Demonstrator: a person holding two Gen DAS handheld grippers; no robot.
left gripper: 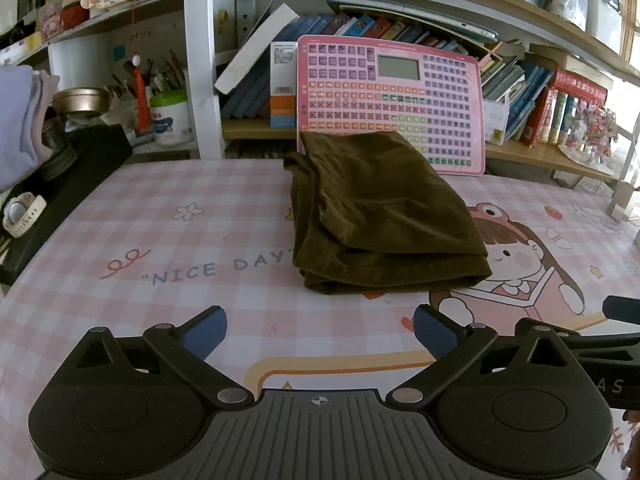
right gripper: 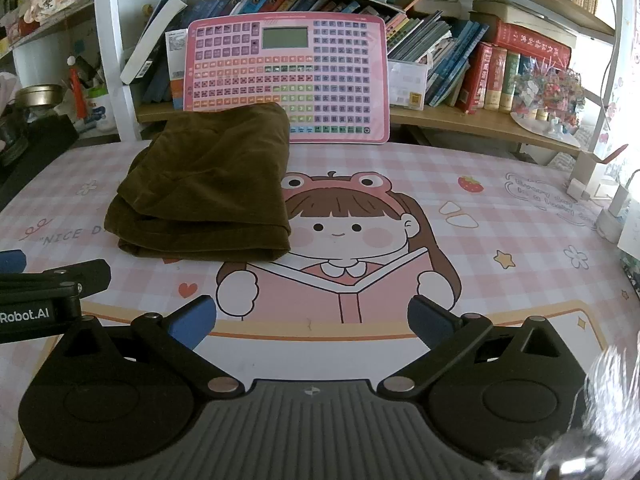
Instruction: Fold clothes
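- Blue-padded fingers of the left gripper [left gripper: 319, 331] spread wide at 6 o'clock in the left wrist view, holding nothing above the pink checked desk mat [left gripper: 168, 240].
- Beside it, the right gripper [right gripper: 312, 318] stands equally wide and empty over the cartoon girl [right gripper: 340, 236] printed on the mat.
- Folded into a thick rectangle, the olive-brown garment [left gripper: 384, 216] lies flat on the mat at 12 o'clock from the left gripper and at 11 o'clock from the right, clear of both.
- Its far edge touches or overlaps the foot of a pink keyboard chart [right gripper: 320, 76] leaning on the bookshelf [right gripper: 460, 124].
- At 9 o'clock in the left view, a lavender sleeve [left gripper: 18, 128] enters frame.
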